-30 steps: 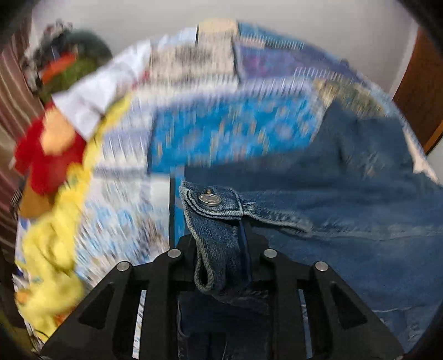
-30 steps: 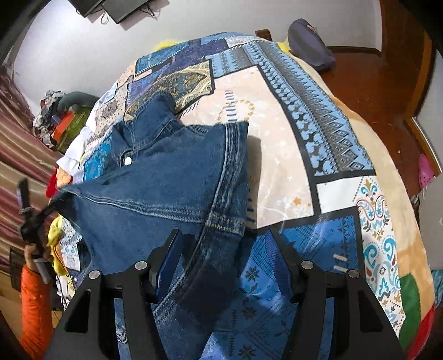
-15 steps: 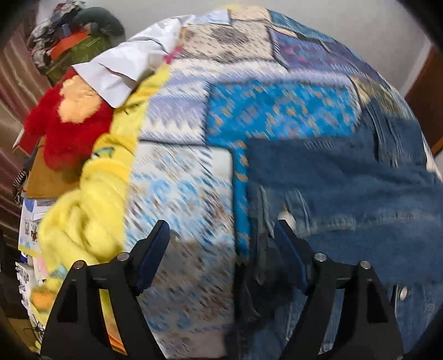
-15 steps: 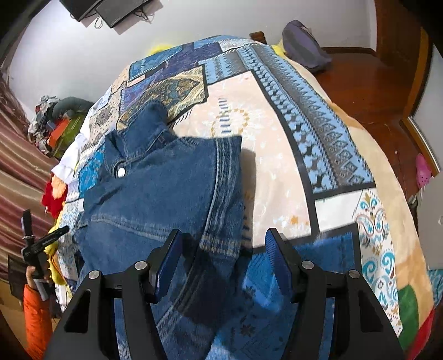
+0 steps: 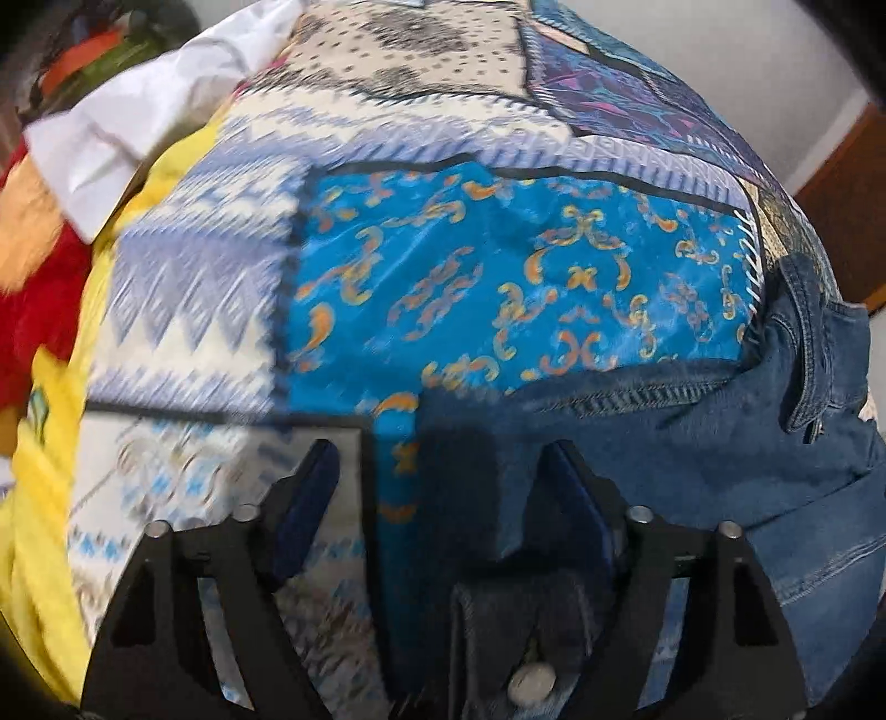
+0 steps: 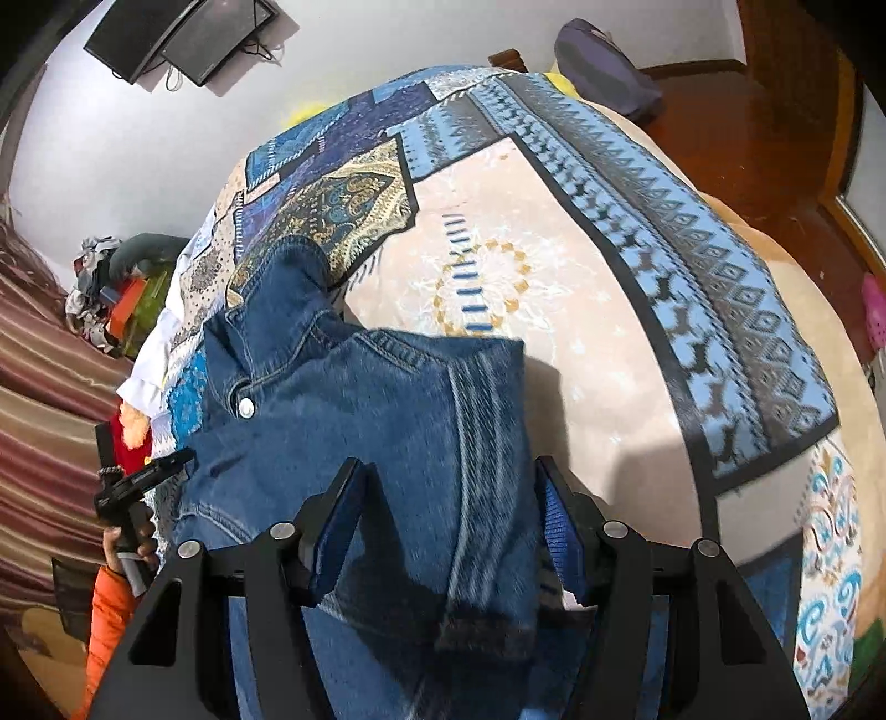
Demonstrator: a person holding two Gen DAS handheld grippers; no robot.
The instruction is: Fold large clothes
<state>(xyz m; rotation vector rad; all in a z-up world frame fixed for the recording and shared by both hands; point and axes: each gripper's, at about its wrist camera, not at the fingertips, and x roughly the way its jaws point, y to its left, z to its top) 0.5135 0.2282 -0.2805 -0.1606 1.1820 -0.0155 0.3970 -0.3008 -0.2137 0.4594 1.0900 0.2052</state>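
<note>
A blue denim jacket (image 6: 354,421) lies folded on the patchwork bedspread (image 6: 554,288); its collar and a metal snap point to the far left. In the left wrist view the jacket (image 5: 692,443) fills the right and lower part. My left gripper (image 5: 437,471) is open over the jacket's left edge, and a denim tab with a snap lies loose below the fingers. It also shows at the far left of the right wrist view (image 6: 144,476). My right gripper (image 6: 448,498) is open, its fingers either side of the jacket's near hem.
A white cloth (image 5: 138,122), a red plush toy (image 5: 33,310) and a yellow cloth (image 5: 44,476) lie along the bed's left edge. A dark bag (image 6: 603,66) sits on the wooden floor beyond the bed. A monitor (image 6: 177,33) hangs on the wall.
My left gripper opened and let go of the denim corner, which now lies on the bed. The jacket settled flat. My right gripper stayed open and moved forward over the hem.
</note>
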